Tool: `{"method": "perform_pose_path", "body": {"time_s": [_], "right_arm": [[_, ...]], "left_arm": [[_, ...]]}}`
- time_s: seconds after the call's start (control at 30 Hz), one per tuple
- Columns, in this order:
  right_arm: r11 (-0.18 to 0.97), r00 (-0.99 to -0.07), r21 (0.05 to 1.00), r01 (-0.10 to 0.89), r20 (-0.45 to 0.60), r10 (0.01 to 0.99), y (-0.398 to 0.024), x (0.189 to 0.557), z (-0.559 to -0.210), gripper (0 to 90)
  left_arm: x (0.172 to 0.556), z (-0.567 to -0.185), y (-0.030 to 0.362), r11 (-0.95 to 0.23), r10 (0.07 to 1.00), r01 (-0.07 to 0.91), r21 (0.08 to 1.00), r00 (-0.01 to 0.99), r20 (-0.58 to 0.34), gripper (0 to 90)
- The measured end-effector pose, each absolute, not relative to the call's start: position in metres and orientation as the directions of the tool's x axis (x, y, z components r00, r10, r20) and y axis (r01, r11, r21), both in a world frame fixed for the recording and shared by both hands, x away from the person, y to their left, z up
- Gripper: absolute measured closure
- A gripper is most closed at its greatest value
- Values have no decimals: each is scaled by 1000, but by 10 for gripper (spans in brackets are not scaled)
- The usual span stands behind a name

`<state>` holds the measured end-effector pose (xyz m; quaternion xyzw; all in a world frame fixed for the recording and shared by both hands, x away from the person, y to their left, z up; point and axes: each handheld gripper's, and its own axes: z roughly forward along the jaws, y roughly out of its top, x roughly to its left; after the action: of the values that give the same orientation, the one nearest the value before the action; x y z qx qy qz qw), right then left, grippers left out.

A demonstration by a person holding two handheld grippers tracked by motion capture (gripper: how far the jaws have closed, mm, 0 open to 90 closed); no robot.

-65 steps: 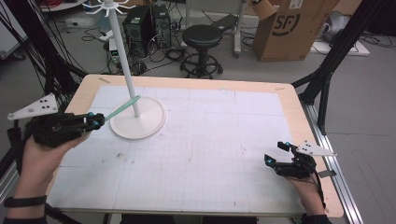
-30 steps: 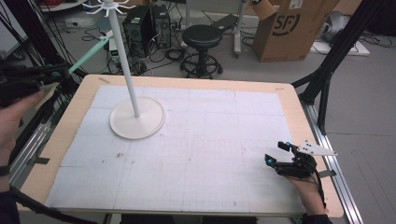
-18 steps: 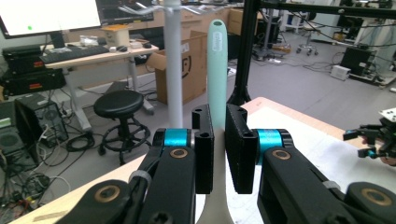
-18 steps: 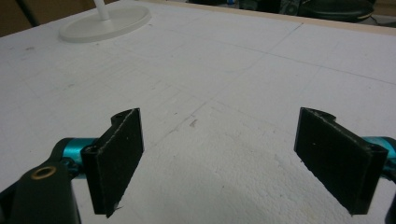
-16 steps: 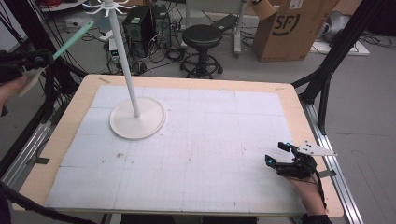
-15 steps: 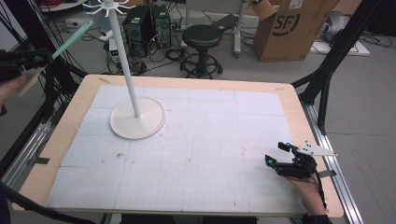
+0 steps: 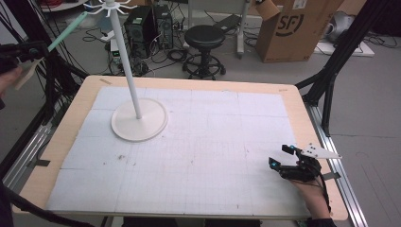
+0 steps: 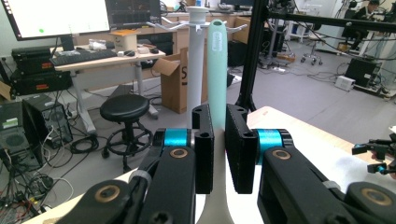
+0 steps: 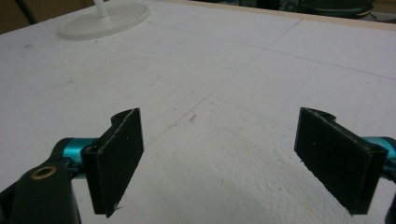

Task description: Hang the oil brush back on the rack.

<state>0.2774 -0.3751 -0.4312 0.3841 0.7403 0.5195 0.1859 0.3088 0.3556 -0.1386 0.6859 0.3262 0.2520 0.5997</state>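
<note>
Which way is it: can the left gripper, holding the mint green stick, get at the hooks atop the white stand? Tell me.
Probably yes. The left gripper is shut on the mint green stick, raised beside the white stand; open air lies between the stick's tip and the hooks.

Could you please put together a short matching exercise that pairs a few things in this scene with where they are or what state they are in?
Things:
1. mint-green utensil
2. white stand
3. right gripper
4. black stool

Places or states:
A. on the floor beyond the table's far edge
B. jaws wide apart, nothing between them, low over the white mat
C. clamped between the jaws of the left gripper
D. round base resting on the mat, pole rising to hooks

Pairs: 1-C, 2-D, 3-B, 4-A
</note>
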Motion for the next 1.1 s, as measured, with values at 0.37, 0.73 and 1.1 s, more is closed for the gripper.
{"method": "perform_pose_path", "body": {"time_s": [0.37,0.73,1.1], "right_arm": [[164,-634,912,375,124,763,-376,277,-431,150],[161,-633,912,378,127,764,-377,277,-431,150],[167,-635,909,381,127,762,-376,277,-432,150]], "left_arm": [[315,-141,352,-85,760,153,985,649,-35,822],[317,-143,352,-74,762,141,987,647,-35,822],[318,-143,359,-47,763,135,990,644,-52,821]]}}
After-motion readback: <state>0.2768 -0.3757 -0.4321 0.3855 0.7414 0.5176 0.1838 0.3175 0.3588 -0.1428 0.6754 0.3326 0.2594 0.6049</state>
